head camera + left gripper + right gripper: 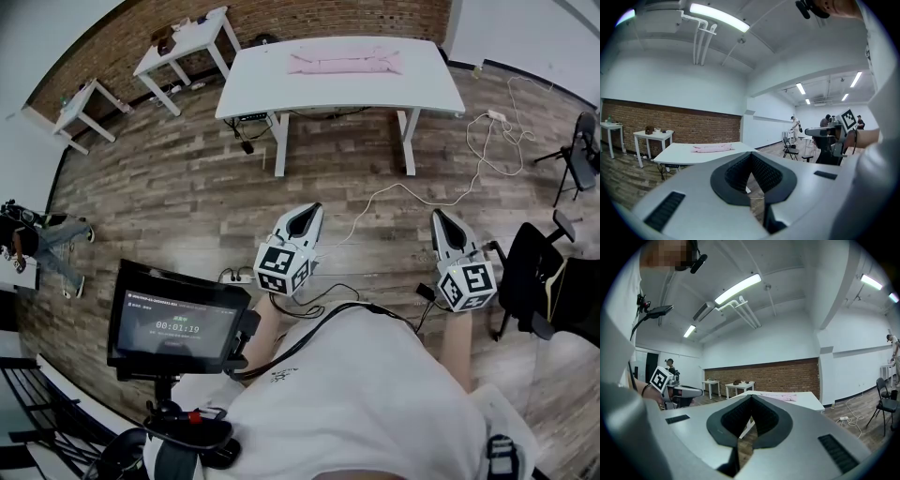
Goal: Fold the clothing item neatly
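The pink garment (pixel 345 63) lies as a long, bunched strip on the white desk (pixel 272 94), midway along its far edge and well apart from both tongs. The left tongs (pixel 306 212) and the right tongs (pixel 441 218) are held out over the wooden floor (pixel 169 197), each with its jaws closed flat against each other. Floor planks stretch between them and the desk's near edge. A white cable (pixel 380 194) crosses these planks and loops to a power strip (pixel 494 114) beyond the desk's near right corner. A screen on a stand (pixel 178 326) sits at the person's left and a black chair (pixel 527 277) at the right. Two small desks (pixel 183 42) stand by the brick wall (pixel 309 14).
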Demonstrator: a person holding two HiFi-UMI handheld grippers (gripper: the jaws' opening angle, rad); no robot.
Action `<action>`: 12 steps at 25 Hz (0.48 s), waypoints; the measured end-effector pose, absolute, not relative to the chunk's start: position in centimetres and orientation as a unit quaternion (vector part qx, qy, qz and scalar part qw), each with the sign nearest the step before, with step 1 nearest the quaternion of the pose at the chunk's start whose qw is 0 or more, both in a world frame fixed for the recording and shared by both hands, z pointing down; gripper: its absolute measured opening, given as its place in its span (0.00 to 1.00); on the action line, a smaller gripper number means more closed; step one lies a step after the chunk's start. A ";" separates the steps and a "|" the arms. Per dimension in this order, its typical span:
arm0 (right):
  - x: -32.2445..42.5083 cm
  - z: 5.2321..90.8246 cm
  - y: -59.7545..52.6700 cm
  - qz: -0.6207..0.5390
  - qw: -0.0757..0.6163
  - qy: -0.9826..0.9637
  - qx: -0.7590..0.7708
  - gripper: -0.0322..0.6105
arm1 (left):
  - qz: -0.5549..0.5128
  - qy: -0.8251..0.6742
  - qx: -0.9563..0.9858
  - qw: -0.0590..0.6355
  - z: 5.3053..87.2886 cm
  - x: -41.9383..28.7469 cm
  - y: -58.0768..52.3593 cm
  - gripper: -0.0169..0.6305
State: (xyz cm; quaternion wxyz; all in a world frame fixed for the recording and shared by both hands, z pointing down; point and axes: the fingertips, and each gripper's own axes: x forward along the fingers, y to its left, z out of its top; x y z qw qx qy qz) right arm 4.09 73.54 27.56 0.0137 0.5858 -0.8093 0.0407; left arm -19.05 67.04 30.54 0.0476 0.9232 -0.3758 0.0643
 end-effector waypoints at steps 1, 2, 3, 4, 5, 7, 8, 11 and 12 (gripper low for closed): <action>4.1 27.5 73.3 0.041 0.014 -0.809 0.586 0.06 | 0.064 -0.376 0.923 0.048 30.5 -19.1 66.8 0.03; 4.0 27.4 72.8 0.042 0.014 -0.809 0.585 0.06 | 0.065 -0.375 0.923 0.049 30.5 -19.1 66.3 0.03; 3.9 27.3 71.9 0.044 0.016 -0.809 0.585 0.06 | 0.066 -0.375 0.923 0.052 30.4 -19.3 65.5 0.03; 3.7 27.2 70.9 0.046 0.018 -0.809 0.586 0.06 | 0.067 -0.375 0.923 0.055 30.4 -19.4 64.5 0.03; 3.5 27.1 70.0 0.048 0.019 -0.809 0.586 0.06 | 0.068 -0.374 0.923 0.057 30.4 -19.6 63.6 0.03; 3.2 27.1 69.2 0.050 0.022 -0.808 0.587 0.06 | 0.070 -0.374 0.923 0.061 30.4 -19.9 62.8 0.03; 3.2 27.1 69.2 0.050 0.022 -0.808 0.587 0.06 | 0.070 -0.373 0.923 0.062 30.5 -20.0 62.8 0.03; 3.2 27.2 69.5 0.049 0.023 -0.807 0.588 0.06 | 0.069 -0.373 0.923 0.062 30.7 -20.0 63.0 0.03; 3.2 27.3 69.5 0.049 0.023 -0.807 0.587 0.06 | 0.069 -0.372 0.923 0.062 30.7 -20.0 63.1 0.03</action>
